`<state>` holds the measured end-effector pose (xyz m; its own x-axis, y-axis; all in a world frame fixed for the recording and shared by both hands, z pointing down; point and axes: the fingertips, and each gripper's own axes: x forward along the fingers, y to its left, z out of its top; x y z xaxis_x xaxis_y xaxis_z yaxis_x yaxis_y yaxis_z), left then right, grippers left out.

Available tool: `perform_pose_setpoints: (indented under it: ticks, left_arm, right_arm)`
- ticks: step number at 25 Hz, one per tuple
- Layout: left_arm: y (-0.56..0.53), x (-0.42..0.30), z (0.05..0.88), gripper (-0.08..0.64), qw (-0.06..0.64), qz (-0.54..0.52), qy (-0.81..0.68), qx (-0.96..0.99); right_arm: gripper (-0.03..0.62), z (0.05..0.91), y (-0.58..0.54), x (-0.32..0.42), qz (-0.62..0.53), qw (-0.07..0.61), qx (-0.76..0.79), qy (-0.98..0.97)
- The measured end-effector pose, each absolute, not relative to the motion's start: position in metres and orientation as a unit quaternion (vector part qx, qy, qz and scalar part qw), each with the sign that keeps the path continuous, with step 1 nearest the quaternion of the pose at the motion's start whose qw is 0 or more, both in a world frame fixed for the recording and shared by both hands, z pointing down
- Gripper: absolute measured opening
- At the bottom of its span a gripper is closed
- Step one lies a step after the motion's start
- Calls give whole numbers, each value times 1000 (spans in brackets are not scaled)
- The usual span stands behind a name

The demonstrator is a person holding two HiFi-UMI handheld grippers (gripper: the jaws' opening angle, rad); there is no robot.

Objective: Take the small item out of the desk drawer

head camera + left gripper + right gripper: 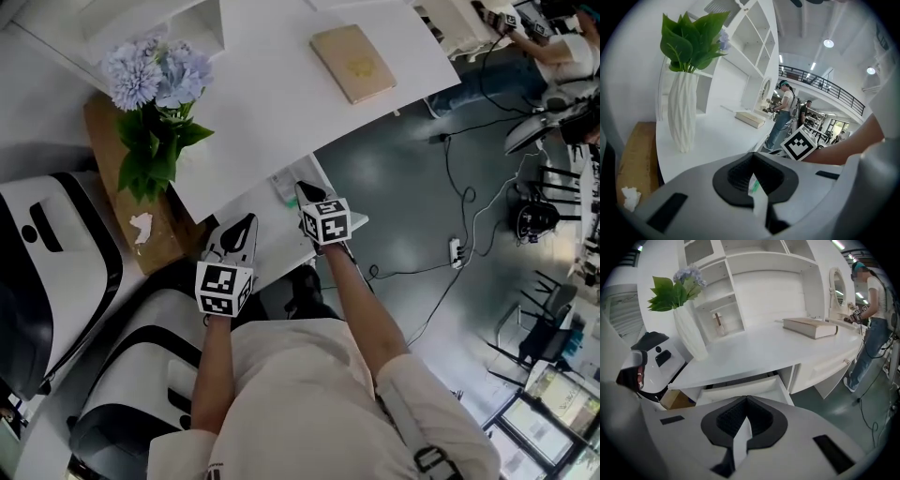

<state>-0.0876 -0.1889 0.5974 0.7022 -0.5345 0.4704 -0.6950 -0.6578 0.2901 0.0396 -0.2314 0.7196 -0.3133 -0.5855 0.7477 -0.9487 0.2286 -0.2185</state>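
The white desk (281,84) has its drawer (281,239) pulled out toward me; in the right gripper view the drawer (740,389) shows a bare white inside. A small pale green and white item (284,187) lies at the drawer's back, under the desk edge. My right gripper (302,190) (746,401) is shut and empty, its tip just right of the item. My left gripper (246,223) (752,161) hovers over the drawer's left end with its jaws together. A green and white sliver shows in their slit; I cannot tell whether it is held.
On the desk stand a white vase of blue flowers (150,84) (683,110) and a tan book (353,61) (810,327). A wooden stand (117,178) with a crumpled tissue (141,228) and white-and-black seats (56,272) are on the left. Cables and a power strip (455,251) lie on the floor on the right.
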Motion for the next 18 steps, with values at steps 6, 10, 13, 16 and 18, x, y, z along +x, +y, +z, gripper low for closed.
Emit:
perform_pose_setpoints:
  ticks: [6,10,13,16,18]
  left_arm:
    - [-192,-80,614,15,245,166,-331,896]
    - [-198,-81,623,15,253,165,-333,893]
    - [-203,-82,628,15,252,162,-338,892]
    - [-200,-86,633,15,260,163,-337,890]
    - [-198,-88,637,15,262,167,-336,889]
  right_arm:
    - [37,753,-245,36,353,270,523,-727]
    - [66,780,-250,32,361,285,517,-722]
    - [86,798,-253,35,363,304,508,-720]
    - [132,817,-251,33,367,322,494,-719]
    - [180,829,-252,29,370,331,484,-720]
